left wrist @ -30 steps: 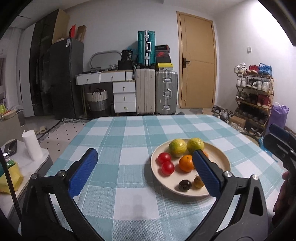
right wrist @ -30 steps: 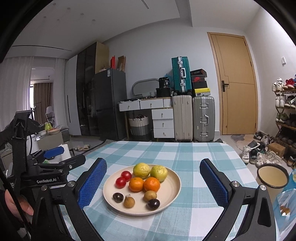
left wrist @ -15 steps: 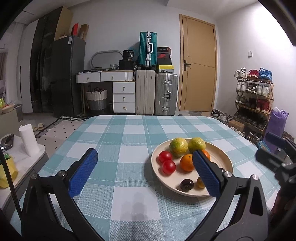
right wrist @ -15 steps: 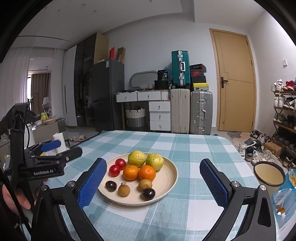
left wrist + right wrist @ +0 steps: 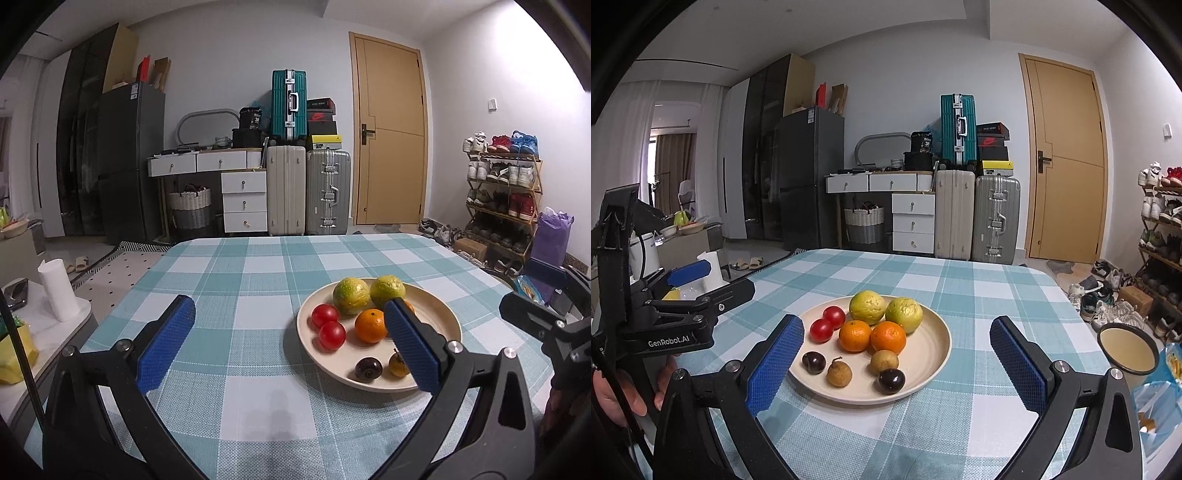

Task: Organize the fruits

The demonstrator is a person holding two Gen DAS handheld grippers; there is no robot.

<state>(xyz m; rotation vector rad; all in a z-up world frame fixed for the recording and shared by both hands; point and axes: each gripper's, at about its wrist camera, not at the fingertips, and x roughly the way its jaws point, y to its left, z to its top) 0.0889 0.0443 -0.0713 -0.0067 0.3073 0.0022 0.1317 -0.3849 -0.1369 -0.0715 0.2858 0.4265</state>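
**Both jaws wide over the fruit plate**

Our left gripper holds its jaws wide and empty above the checked desk; our right gripper is likewise spread wide, gripping nothing. Between the right jaws lies the cream plate, carrying two green-yellow fruits, two oranges, two tomatoes, two dark plums and two small brown fruits. Right of the desk sits a dark-rimmed bowl.

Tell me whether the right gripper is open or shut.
Open. The right gripper has its blue pads spread wide, empty, with the plate of fruit visible between them.
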